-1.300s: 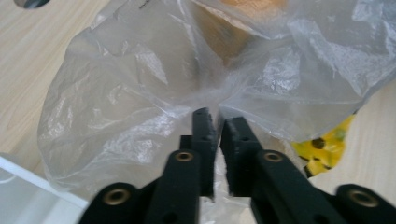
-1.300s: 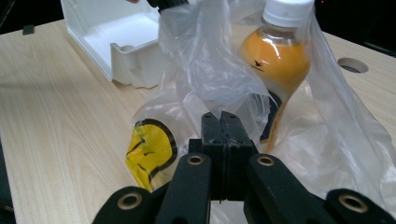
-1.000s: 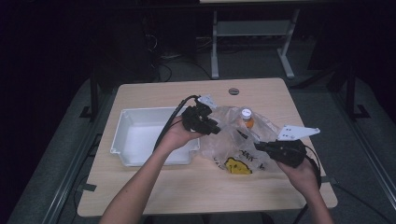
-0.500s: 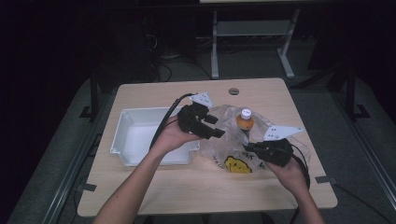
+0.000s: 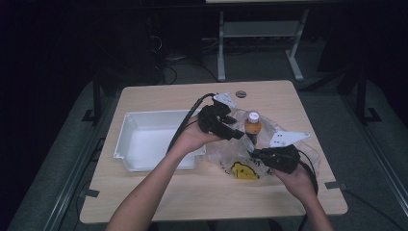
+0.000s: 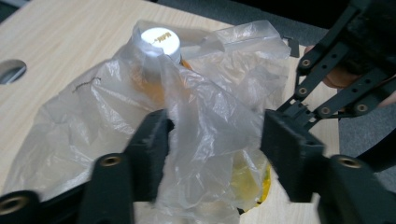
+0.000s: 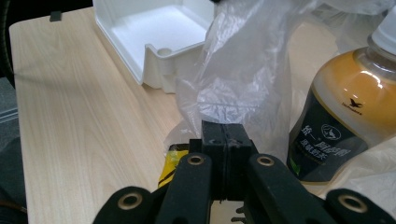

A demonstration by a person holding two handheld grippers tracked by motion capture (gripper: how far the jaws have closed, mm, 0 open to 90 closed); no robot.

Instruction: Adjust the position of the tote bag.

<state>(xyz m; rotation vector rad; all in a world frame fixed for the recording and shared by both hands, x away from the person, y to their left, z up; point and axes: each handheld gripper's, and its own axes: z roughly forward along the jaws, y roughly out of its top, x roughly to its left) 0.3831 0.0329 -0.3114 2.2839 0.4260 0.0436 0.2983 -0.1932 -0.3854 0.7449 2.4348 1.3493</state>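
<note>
An orange drink bottle (image 5: 252,127) with a white cap stands upright inside a crumpled clear plastic bag (image 5: 230,155) on the table. My left gripper (image 5: 239,134) is open just left of the bottle. In the left gripper view a raised fold of the bag (image 6: 201,121) stands between the spread jaws of that gripper (image 6: 212,140), below the bottle's cap (image 6: 160,39). My right gripper (image 5: 255,154) is at the bag's near edge. In the right gripper view its jaws (image 7: 223,137) are pressed together where the bag (image 7: 243,74) comes down, with the bottle (image 7: 341,121) to the right.
A white plastic tray (image 5: 126,144) stands empty to the left of the bag; its corner (image 7: 159,51) is close behind the film. A yellow print (image 5: 243,171) shows on the bag. A round hole (image 5: 240,94) sits near the table's far edge.
My right gripper has shifted a little left to the bag's near edge. My left gripper has swung its jaws right, closer to the bottle.
</note>
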